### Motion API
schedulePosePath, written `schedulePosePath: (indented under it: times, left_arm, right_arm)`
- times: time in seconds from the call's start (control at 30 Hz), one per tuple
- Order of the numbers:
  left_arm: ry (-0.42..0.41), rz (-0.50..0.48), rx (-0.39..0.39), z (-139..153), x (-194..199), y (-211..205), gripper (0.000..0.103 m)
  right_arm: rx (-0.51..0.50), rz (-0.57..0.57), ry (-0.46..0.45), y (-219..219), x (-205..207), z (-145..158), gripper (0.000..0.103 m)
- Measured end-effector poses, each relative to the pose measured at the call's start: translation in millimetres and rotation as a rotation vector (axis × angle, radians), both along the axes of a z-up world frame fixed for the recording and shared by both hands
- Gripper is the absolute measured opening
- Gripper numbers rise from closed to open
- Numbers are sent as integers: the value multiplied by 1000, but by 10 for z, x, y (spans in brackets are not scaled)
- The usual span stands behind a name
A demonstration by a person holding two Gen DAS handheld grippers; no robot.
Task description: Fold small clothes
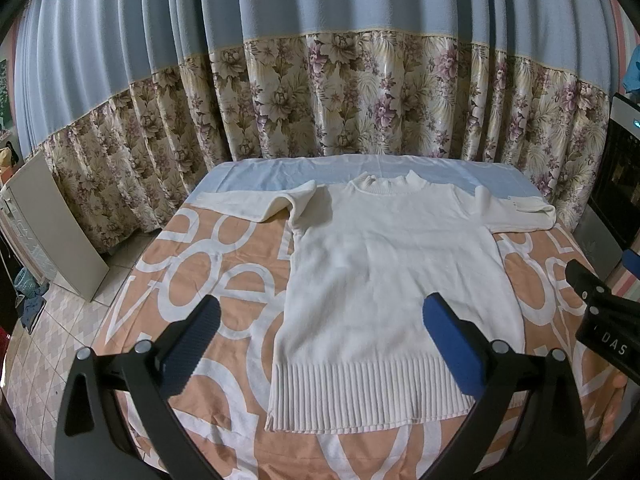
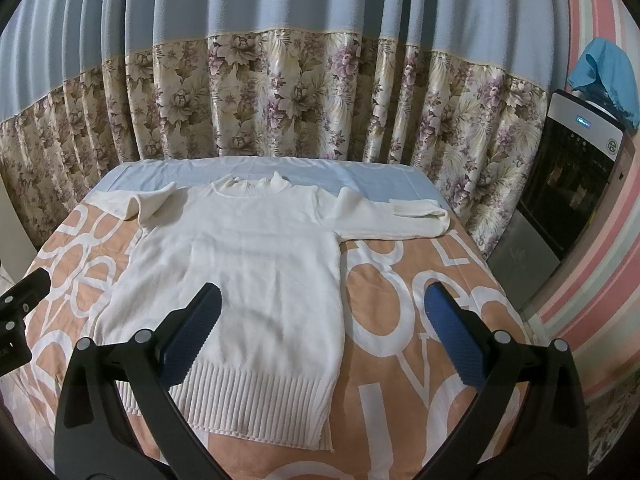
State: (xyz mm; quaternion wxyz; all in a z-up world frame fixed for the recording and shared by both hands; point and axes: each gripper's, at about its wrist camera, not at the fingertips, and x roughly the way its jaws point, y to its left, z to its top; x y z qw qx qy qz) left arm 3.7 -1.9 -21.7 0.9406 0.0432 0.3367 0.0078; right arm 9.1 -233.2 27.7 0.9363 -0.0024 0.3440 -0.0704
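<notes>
Sweater (image 1: 392,280) flat on orange lettered bedspread (image 1: 208,280); floral curtain (image 1: 360,100) behind; both grippers' jaws open.

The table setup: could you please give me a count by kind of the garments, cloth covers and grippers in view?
White knit sweater: 1
Orange lettered cloth cover: 1
Light blue cloth under the far end: 1
Grippers, both open: 2, left gripper and right gripper
Total: 5

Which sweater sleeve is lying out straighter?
The right sleeve on the white sweater: it extends sideways, only its cuff turned back. The left sleeve is doubled over near the shoulder.
</notes>
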Motion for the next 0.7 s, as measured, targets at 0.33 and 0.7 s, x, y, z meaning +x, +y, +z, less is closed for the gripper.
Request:
schedulePosePath:
  times: [0.33, 0.7]
  left_arm:
    - [8, 4, 3, -93, 15, 6, 101]
    - [60, -4, -6, -468, 256, -18, 101]
  right_arm:
    - [6, 0, 19, 47, 118, -144, 100]
    - [10, 11, 79, 7, 327, -384, 100]
